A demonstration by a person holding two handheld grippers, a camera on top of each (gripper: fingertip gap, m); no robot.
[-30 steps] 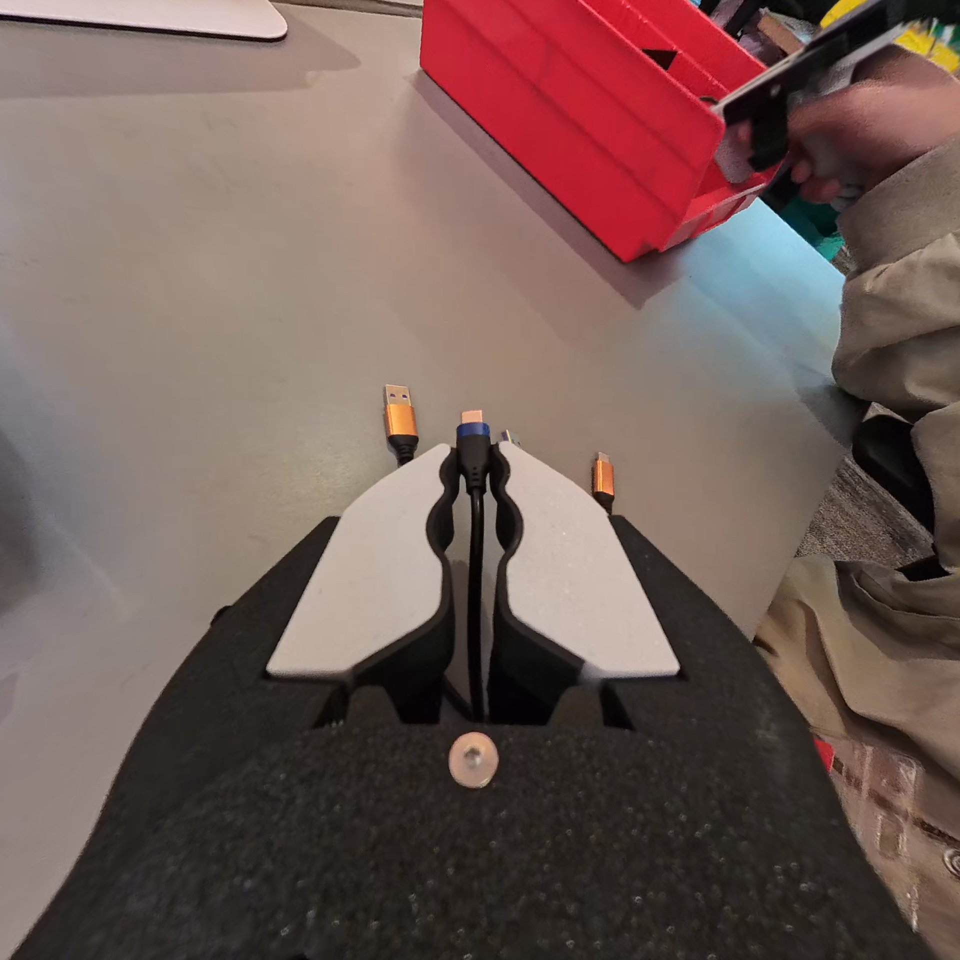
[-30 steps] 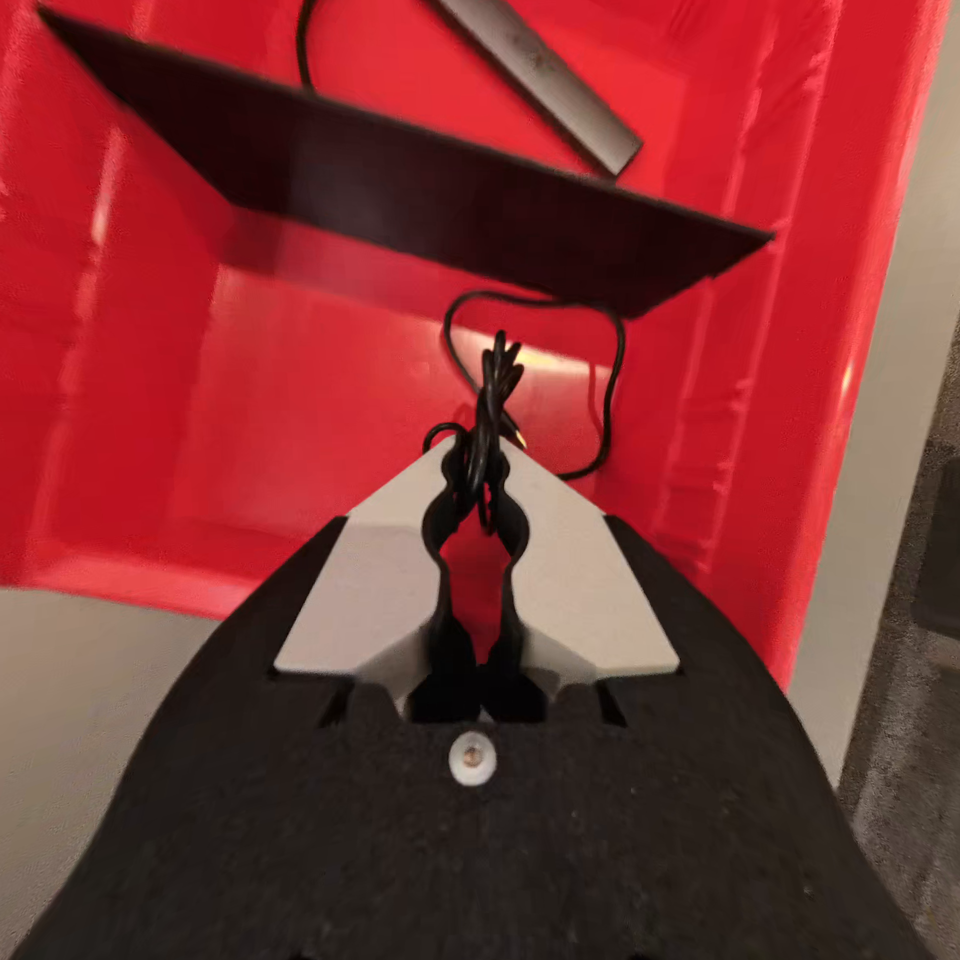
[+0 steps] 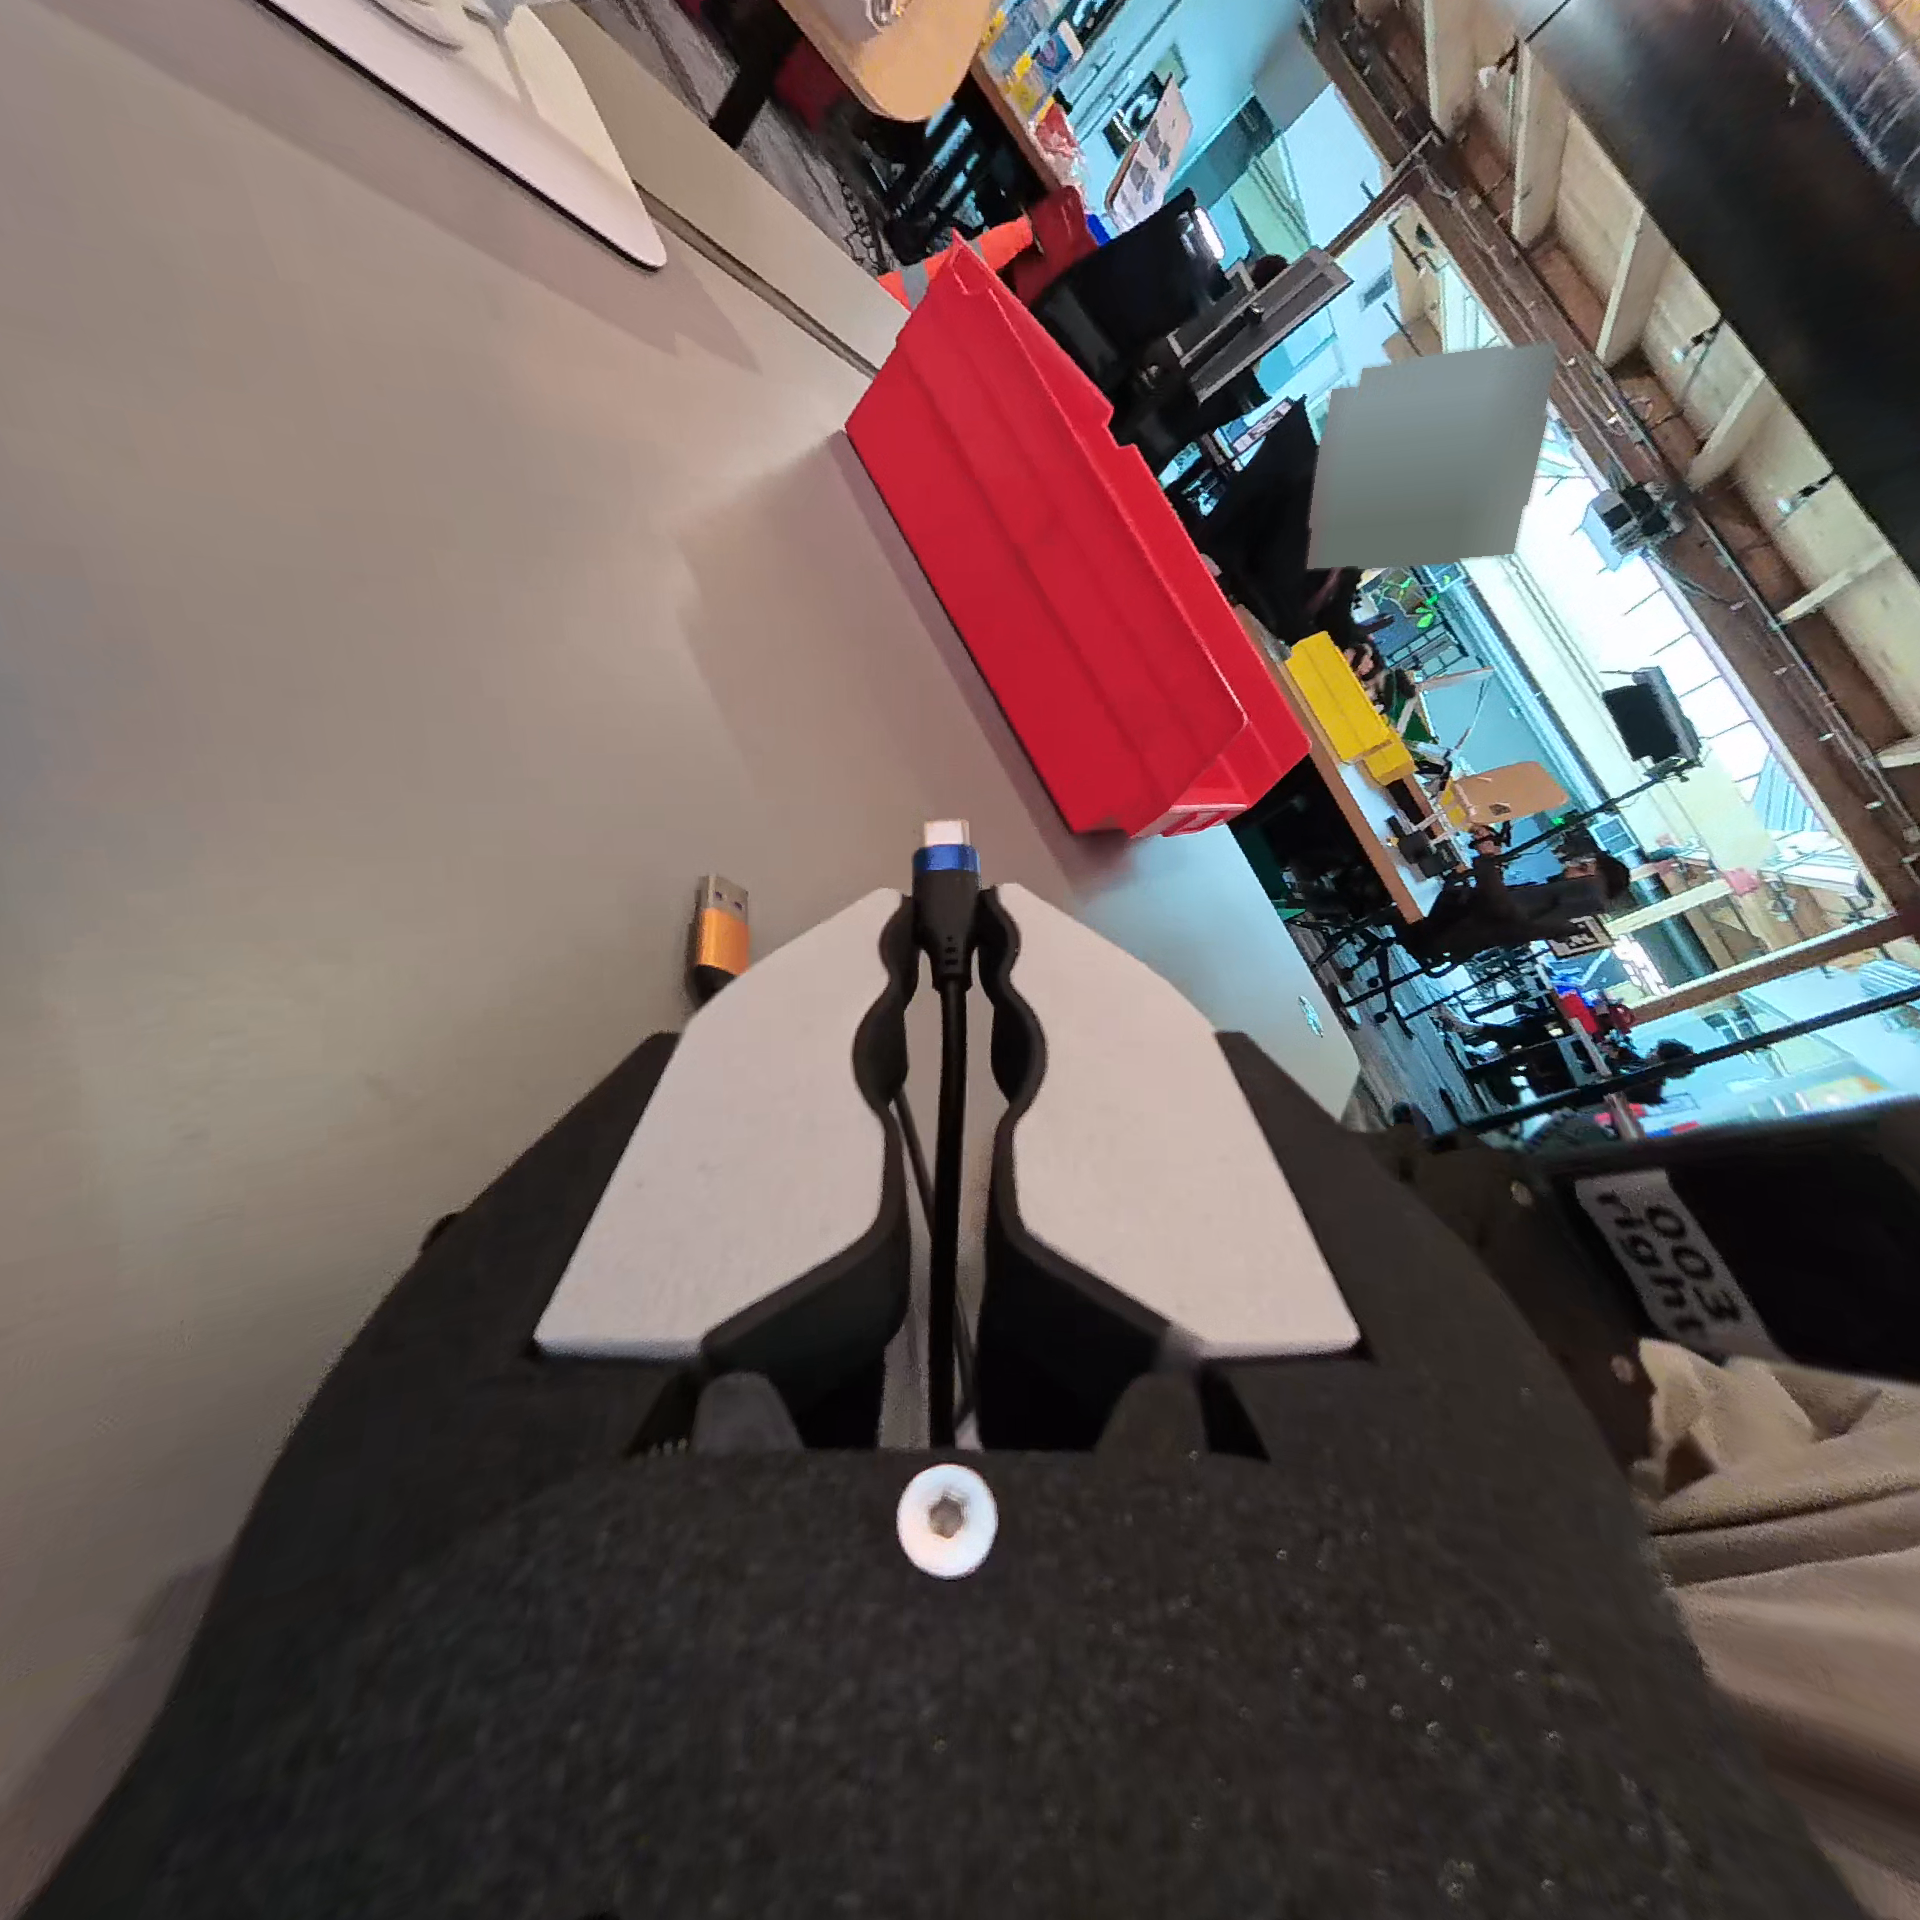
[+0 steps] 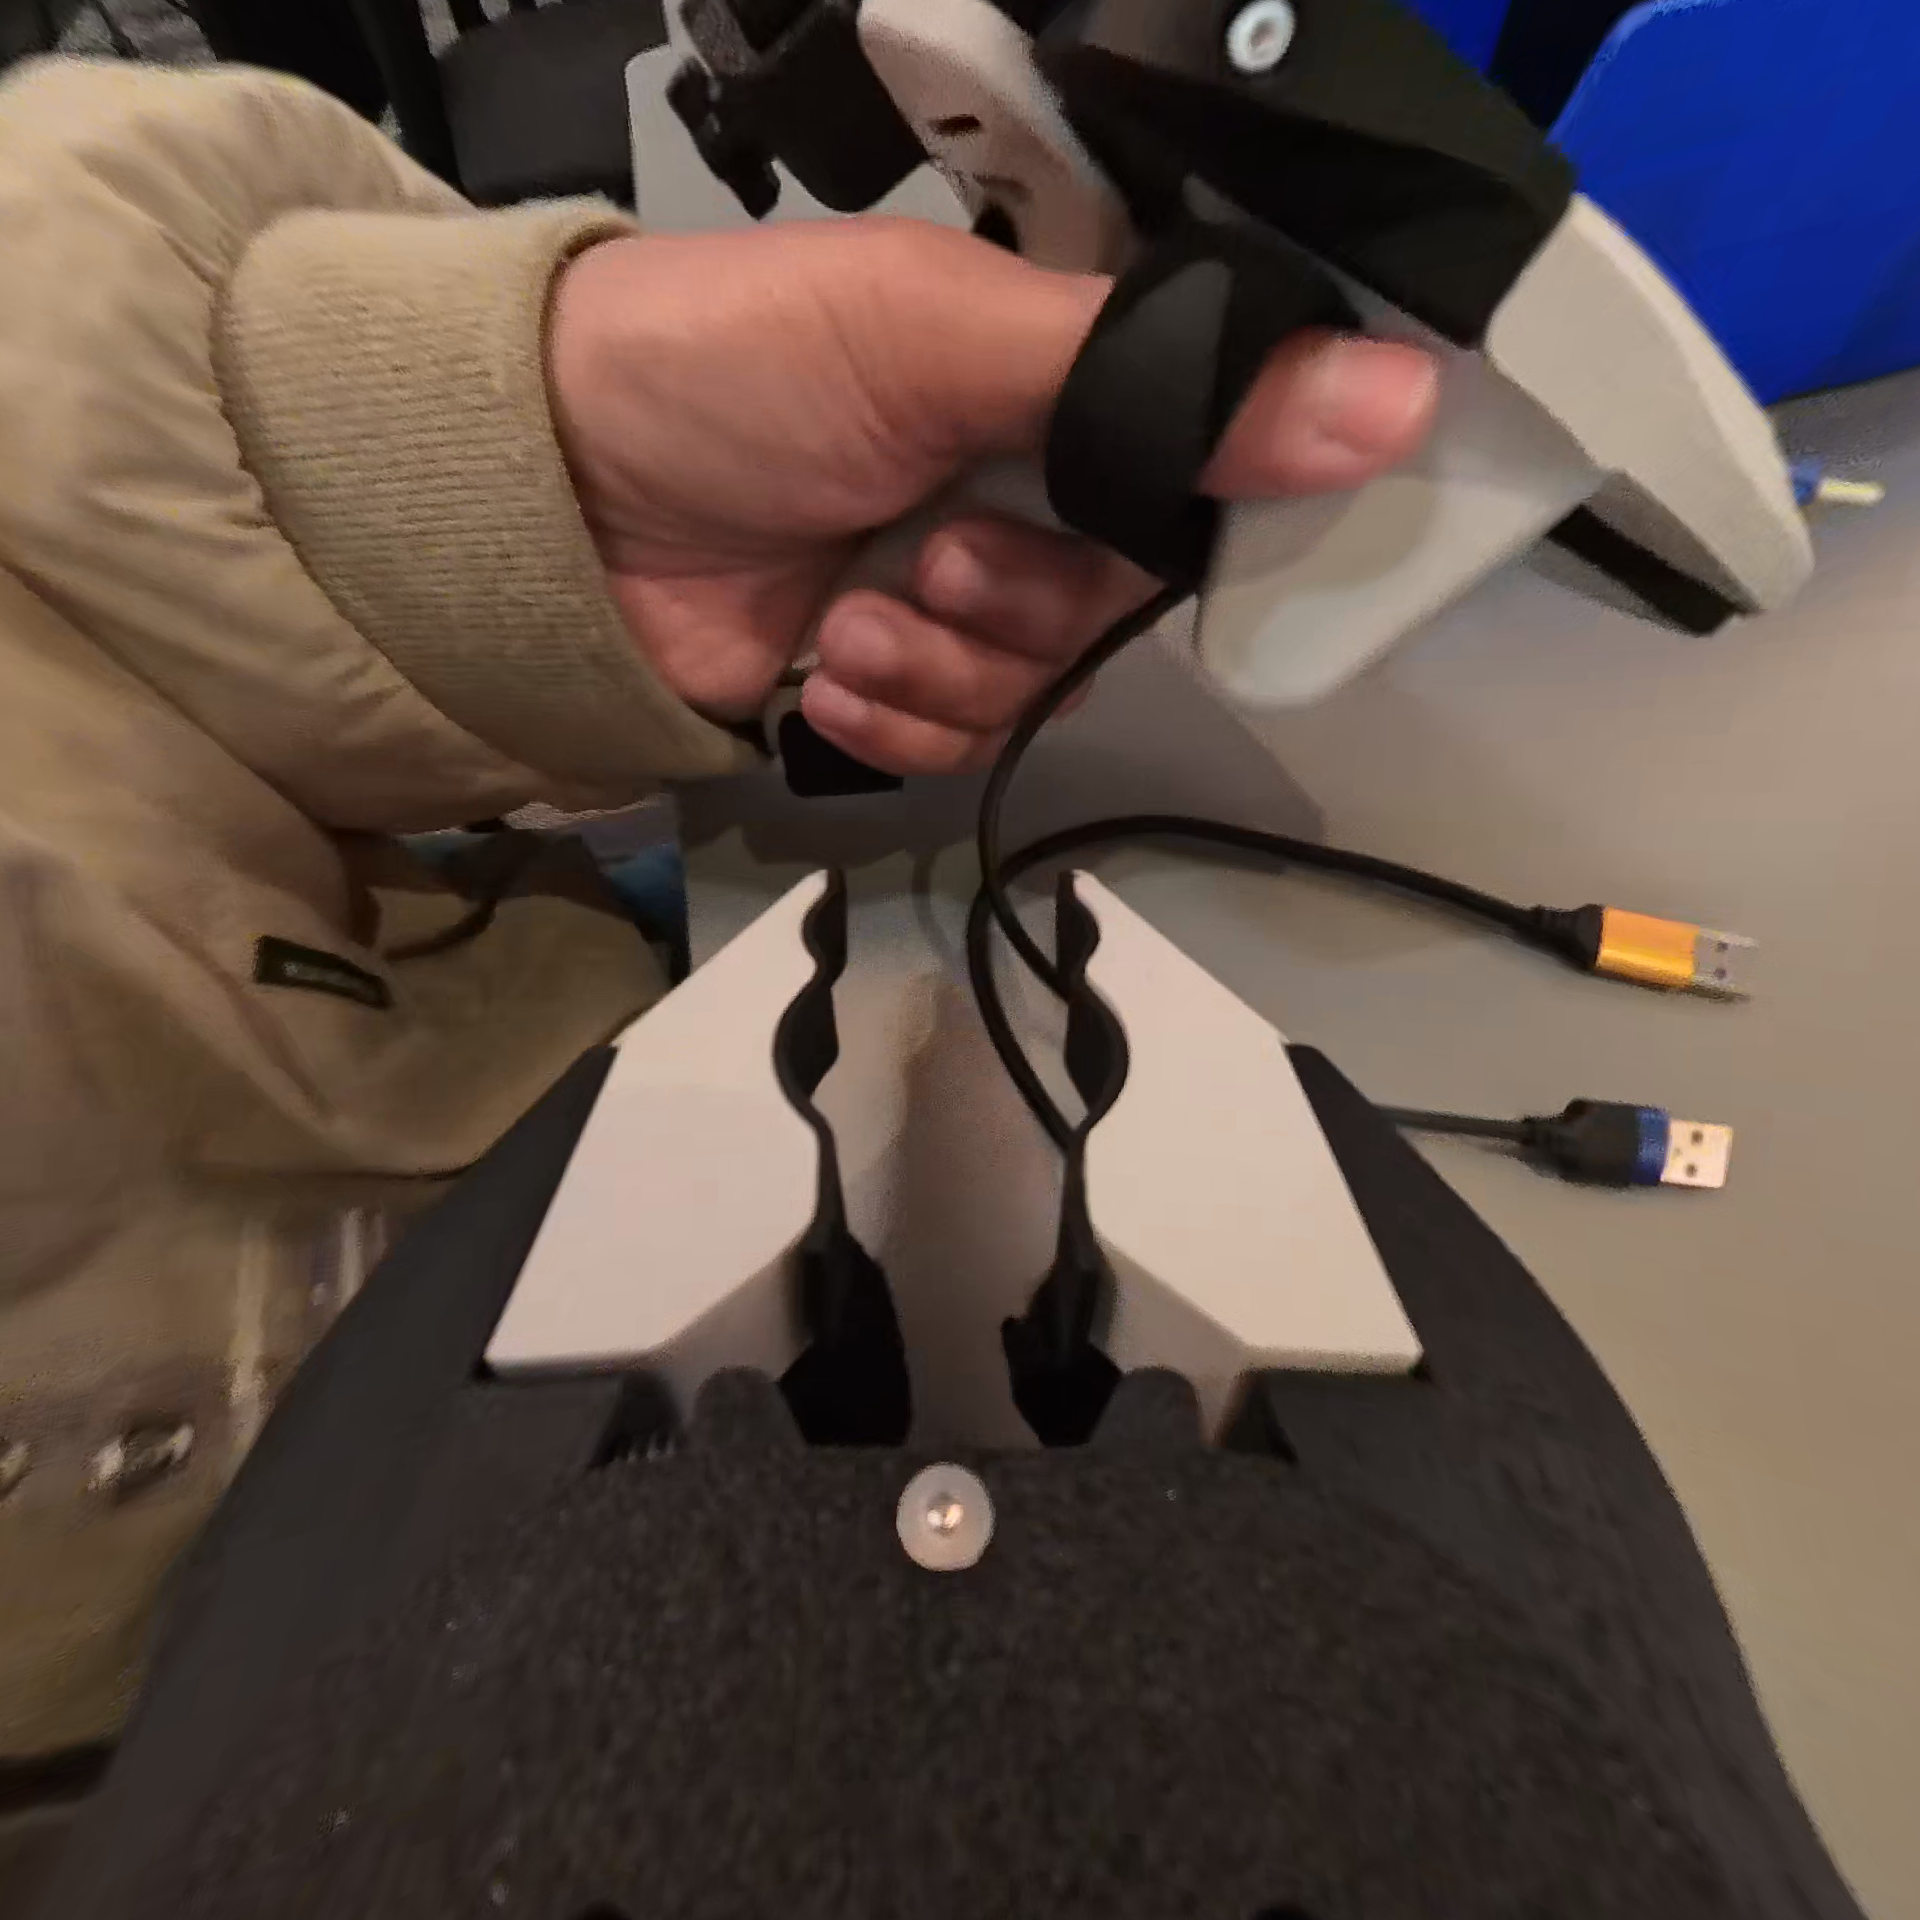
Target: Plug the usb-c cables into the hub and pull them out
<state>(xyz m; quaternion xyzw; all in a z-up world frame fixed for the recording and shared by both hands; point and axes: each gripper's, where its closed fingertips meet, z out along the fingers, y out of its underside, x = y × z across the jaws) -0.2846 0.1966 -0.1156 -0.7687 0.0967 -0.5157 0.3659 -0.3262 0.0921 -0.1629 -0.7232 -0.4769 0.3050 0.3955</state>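
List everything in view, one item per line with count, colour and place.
blue-collared USB-C plug: 1, black and blue, sticking out past the left gripper's tips
orange USB-A plug: 1, orange, lying on the table
blue USB-A plug: 1, black and blue, on the table nearer the right gripper
bin: 1, red, far side of the table
table: 1, grey
left gripper: 1, jaws shut on the USB-C plug
right gripper: 1, jaws open
hand: 1, holding the left gripper
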